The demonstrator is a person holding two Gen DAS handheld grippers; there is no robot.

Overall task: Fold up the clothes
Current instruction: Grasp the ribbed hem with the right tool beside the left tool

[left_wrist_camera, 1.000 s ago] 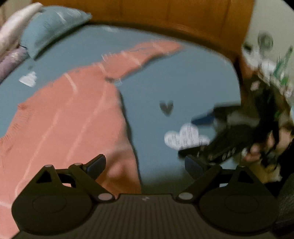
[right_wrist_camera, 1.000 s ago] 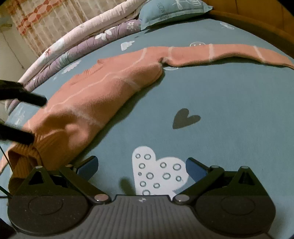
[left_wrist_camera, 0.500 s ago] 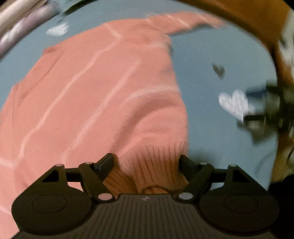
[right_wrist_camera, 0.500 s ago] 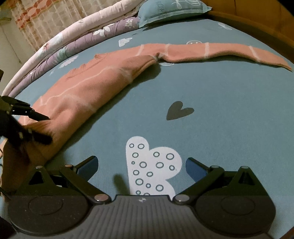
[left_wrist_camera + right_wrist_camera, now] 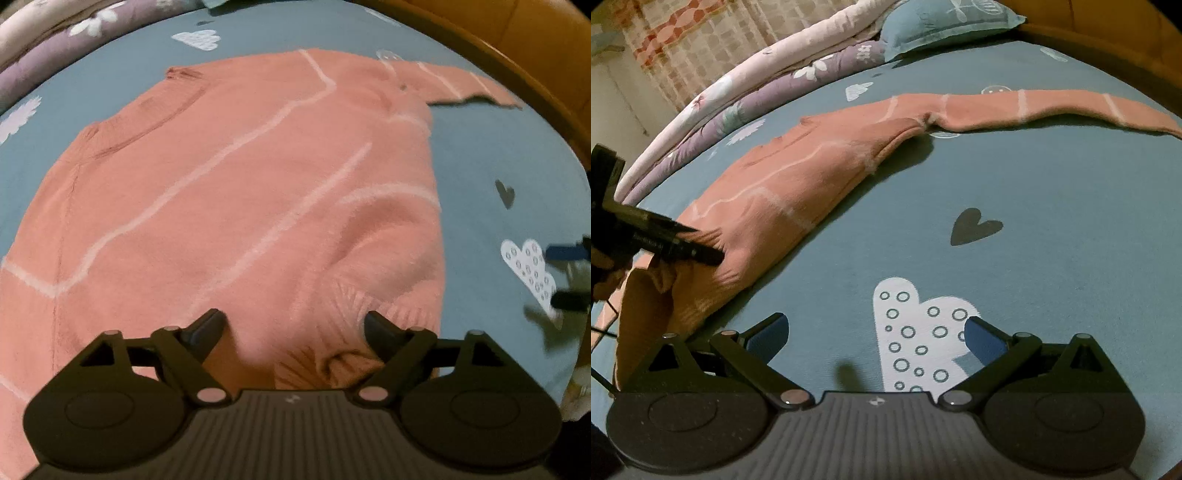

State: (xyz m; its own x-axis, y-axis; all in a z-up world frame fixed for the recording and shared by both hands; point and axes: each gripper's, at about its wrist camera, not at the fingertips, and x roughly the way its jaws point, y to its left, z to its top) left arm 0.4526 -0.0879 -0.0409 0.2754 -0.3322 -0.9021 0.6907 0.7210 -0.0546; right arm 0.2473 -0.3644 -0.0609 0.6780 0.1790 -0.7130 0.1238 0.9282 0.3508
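A pink sweater (image 5: 240, 184) with thin white lines lies flat on the blue bedsheet (image 5: 491, 155). One sleeve (image 5: 454, 85) stretches away to the far right. My left gripper (image 5: 293, 325) is open, low over the near right corner, with the ribbed hem (image 5: 354, 299) bunched between its fingers. In the right wrist view the sweater (image 5: 798, 192) lies at the left, and a dark left finger (image 5: 698, 253) presses on its hem. My right gripper (image 5: 875, 330) is open and holds nothing, just above the sheet over a white heart print (image 5: 919, 332).
Rolled purple and pink quilts (image 5: 757, 92) and a blue pillow (image 5: 942, 22) line the far side of the bed. An orange wooden bed frame (image 5: 517, 48) curves along the right. A patterned curtain (image 5: 683, 37) hangs behind. Bare sheet (image 5: 1052, 277) lies to the right of the sweater.
My left gripper has swung from the bare sheet onto the sweater and now straddles its hem. The hem corner has lifted and bunched. The right gripper has barely shifted.
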